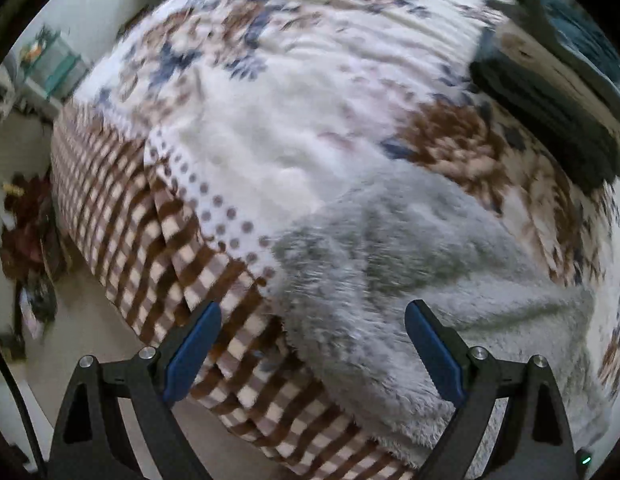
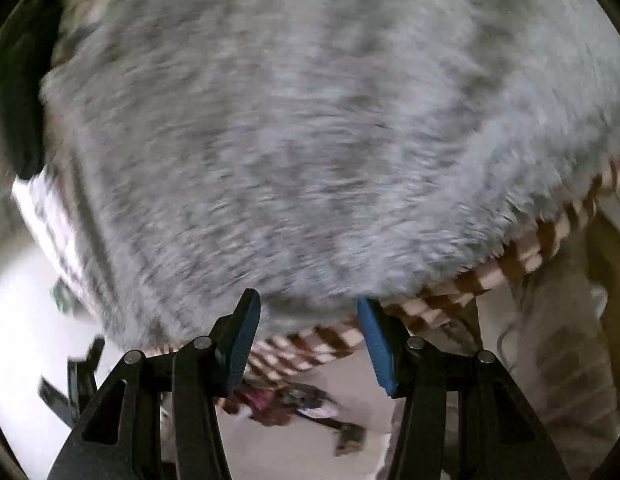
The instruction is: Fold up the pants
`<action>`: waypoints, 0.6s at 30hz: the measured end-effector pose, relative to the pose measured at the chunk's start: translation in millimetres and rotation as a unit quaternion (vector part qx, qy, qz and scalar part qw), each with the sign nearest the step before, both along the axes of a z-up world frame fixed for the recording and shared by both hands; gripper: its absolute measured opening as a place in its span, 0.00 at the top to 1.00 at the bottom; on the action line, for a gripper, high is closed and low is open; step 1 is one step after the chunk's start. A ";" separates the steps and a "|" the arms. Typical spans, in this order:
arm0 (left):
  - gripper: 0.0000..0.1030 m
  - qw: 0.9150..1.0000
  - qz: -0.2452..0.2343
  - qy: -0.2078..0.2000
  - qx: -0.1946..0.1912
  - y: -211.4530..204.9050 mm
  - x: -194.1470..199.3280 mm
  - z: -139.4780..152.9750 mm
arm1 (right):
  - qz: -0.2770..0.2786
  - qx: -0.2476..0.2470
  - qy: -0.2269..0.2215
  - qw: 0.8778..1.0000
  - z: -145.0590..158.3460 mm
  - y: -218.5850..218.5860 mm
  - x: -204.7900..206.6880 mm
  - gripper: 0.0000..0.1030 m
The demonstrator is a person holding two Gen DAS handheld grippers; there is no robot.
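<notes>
The pants (image 1: 410,264), grey and fluffy, lie bunched on the near corner of the bed, on top of the floral blanket (image 1: 294,80) and reaching to the bed edge. Their fabric shows folds and a ridge running across the middle. In the right wrist view the pants (image 2: 310,140) fill nearly the whole frame, heavily blurred, with their lower hem at the bed edge.

The left gripper (image 1: 312,344) hangs just above the near edge of the pants, its jaws spread wide and holding nothing. The right gripper (image 2: 308,332) sits at the hem of the pants, its jaws parted with a clear gap between the blue pads; nothing is clamped between them.

A brown-and-cream checked blanket (image 1: 158,248) drapes down the side of the bed below the floral one, and its edge also shows under the pants in the right wrist view (image 2: 510,264). A dark folded garment (image 1: 550,112) rests at the far right of the bed. Clutter (image 1: 26,232) lies on the floor (image 1: 90,340) to the left.
</notes>
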State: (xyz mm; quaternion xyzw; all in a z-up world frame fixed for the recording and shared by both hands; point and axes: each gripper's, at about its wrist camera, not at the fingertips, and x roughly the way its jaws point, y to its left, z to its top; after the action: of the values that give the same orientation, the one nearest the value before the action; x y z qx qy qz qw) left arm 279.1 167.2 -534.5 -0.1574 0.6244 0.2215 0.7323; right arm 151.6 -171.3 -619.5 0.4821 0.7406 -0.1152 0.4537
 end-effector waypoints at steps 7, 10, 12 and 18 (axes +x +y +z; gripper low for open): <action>0.74 0.993 0.057 -0.016 -0.106 25.0 17.0 -47.1 | -0.024 -0.044 -0.053 0.997 7.4 -15.6 -6.0 0.90; 0.88 0.995 0.028 -0.047 -0.080 13.2 20.2 -27.4 | -0.018 -0.062 -0.071 0.995 26.1 -16.9 -10.0 0.92; 0.89 0.996 0.003 -0.067 -0.061 5.6 21.2 -7.0 | -0.001 -0.073 -0.083 0.994 40.1 -11.5 -14.5 0.93; 0.89 0.997 -0.006 -0.075 -0.034 13.7 6.0 14.9 | 0.039 -0.081 -0.088 0.992 65.1 6.6 -30.4 0.93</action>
State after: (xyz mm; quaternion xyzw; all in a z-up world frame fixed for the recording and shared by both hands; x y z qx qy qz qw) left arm 285.0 180.9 -519.6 -0.1947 0.5760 0.1833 0.7725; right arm 121.2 -164.8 -554.4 0.4227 0.7043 -0.1134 0.5589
